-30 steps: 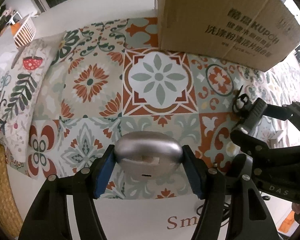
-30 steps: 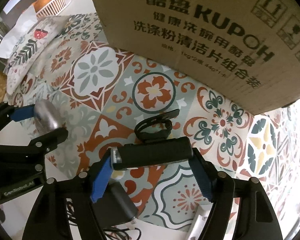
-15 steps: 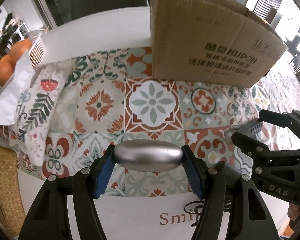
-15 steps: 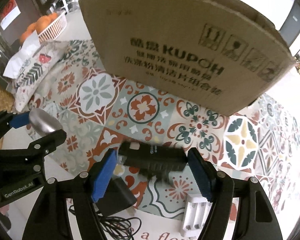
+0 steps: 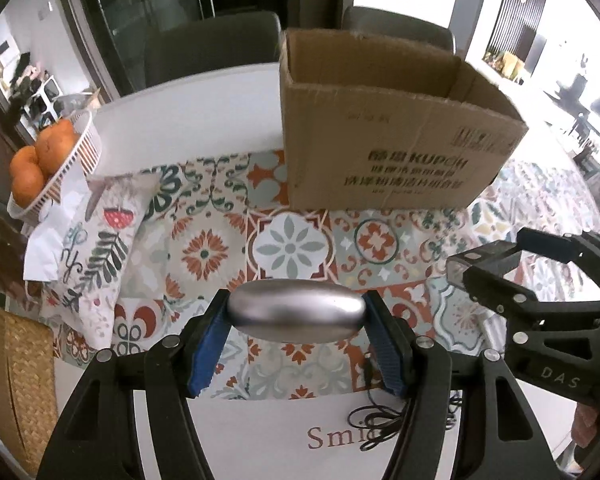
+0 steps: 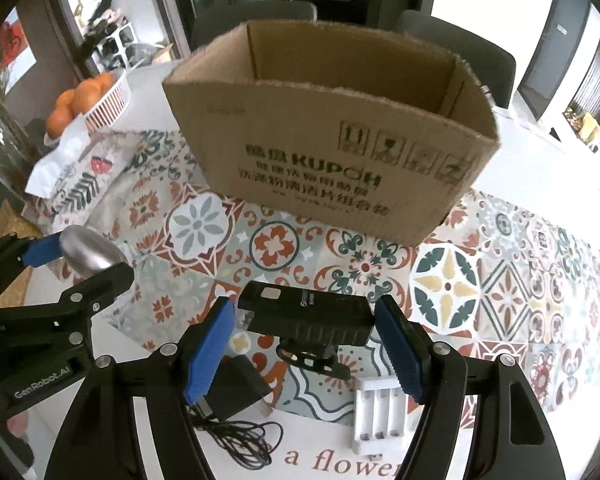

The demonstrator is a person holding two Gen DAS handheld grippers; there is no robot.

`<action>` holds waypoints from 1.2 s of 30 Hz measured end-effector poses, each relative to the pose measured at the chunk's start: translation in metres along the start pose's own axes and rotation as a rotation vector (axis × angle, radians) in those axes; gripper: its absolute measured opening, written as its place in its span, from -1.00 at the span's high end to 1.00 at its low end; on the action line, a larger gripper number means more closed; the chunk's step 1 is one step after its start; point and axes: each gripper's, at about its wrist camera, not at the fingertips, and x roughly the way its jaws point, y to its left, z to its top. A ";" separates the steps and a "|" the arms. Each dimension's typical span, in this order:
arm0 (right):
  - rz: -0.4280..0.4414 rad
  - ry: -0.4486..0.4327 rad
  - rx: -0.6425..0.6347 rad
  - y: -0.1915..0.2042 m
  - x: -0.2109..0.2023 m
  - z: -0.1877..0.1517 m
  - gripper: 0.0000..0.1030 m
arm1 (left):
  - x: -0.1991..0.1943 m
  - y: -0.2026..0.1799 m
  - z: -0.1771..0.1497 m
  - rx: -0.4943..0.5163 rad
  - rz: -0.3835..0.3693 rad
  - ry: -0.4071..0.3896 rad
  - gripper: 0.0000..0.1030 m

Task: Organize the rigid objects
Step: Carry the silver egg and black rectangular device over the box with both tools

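Observation:
My left gripper is shut on a smooth silver oval piece, held crosswise between the blue pads above the patterned cloth. It shows again at the left of the right wrist view, silver oval. My right gripper is shut on a black bike light with its strap mount hanging underneath. That light appears at the right of the left wrist view. An open brown cardboard box stands beyond both grippers, its inside partly visible.
On the table below the right gripper lie a black power adapter with coiled cable and a white battery charger. A white basket of oranges and a printed pillow sit at left. A woven mat lies at the near left edge.
Both grippers have risen with their objects, off the cloth. The box has shrunk in view and its open top now shows. The bike light's strap now hangs below it.

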 end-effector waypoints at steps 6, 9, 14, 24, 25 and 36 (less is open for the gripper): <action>0.001 -0.051 0.016 -0.003 -0.021 0.003 -0.41 | -0.024 -0.006 0.009 0.017 -0.007 -0.067 -0.26; -0.009 -0.091 0.023 -0.005 -0.036 0.007 -0.41 | -0.034 -0.008 0.014 0.022 -0.011 -0.096 -0.26; -0.030 -0.147 0.027 -0.008 -0.056 0.012 -0.41 | -0.049 -0.014 0.024 0.034 -0.023 -0.145 -0.26; -0.059 -0.250 0.042 -0.017 -0.092 0.025 -0.41 | -0.067 -0.025 0.047 0.062 -0.067 -0.209 -0.26; -0.058 -0.257 0.045 -0.018 -0.094 0.026 -0.41 | -0.069 -0.026 0.050 0.062 -0.071 -0.216 -0.26; -0.066 -0.338 0.070 -0.029 -0.117 0.045 -0.41 | -0.084 -0.034 0.082 0.066 -0.101 -0.269 -0.26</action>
